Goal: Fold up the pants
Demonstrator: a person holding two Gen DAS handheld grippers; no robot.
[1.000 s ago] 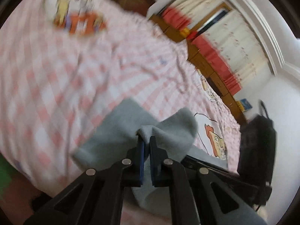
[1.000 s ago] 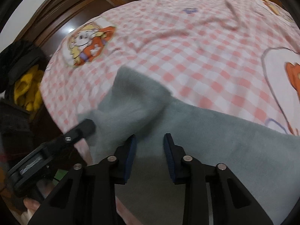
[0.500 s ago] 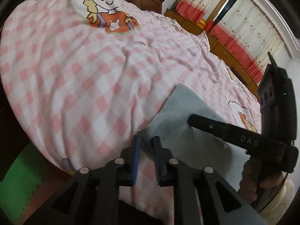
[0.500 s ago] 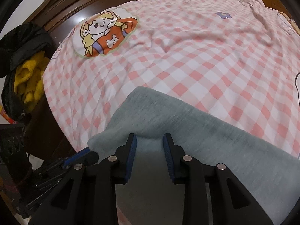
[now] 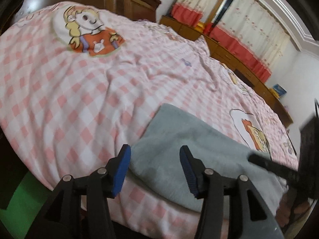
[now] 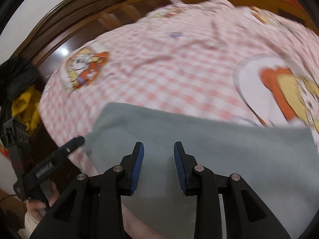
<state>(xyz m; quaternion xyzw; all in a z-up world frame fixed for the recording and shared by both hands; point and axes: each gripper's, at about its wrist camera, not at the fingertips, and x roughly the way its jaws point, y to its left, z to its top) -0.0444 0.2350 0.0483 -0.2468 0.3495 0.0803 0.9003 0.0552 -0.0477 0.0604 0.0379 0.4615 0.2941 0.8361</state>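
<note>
The grey pants point(image 5: 191, 139) lie folded into a flat rectangle near the front edge of the bed, and they also fill the lower half of the right wrist view as grey pants point(image 6: 199, 131). My left gripper point(image 5: 154, 165) hovers open just over the left end of the pants with nothing between its blue pads. Above the middle of the pants my right gripper point(image 6: 158, 159) is open and empty. The right gripper's dark finger point(image 5: 275, 167) shows at the right of the left wrist view. The left gripper's tip point(image 6: 69, 145) is at the pants' left corner.
A pink checked bedsheet point(image 5: 83, 91) with cartoon prints covers the bed. A dark wooden headboard point(image 6: 83, 12) stands behind it. Wooden cabinets and red-trimmed curtains point(image 5: 235, 31) line the far wall. Yellow and black clothes point(image 6: 24, 99) are piled at the left. A green mat point(image 5: 22, 205) covers the floor.
My left gripper has let go of the pants' corner and opened wide. The lifted fold now lies flat on the bed. The right gripper stayed open and has widened.
</note>
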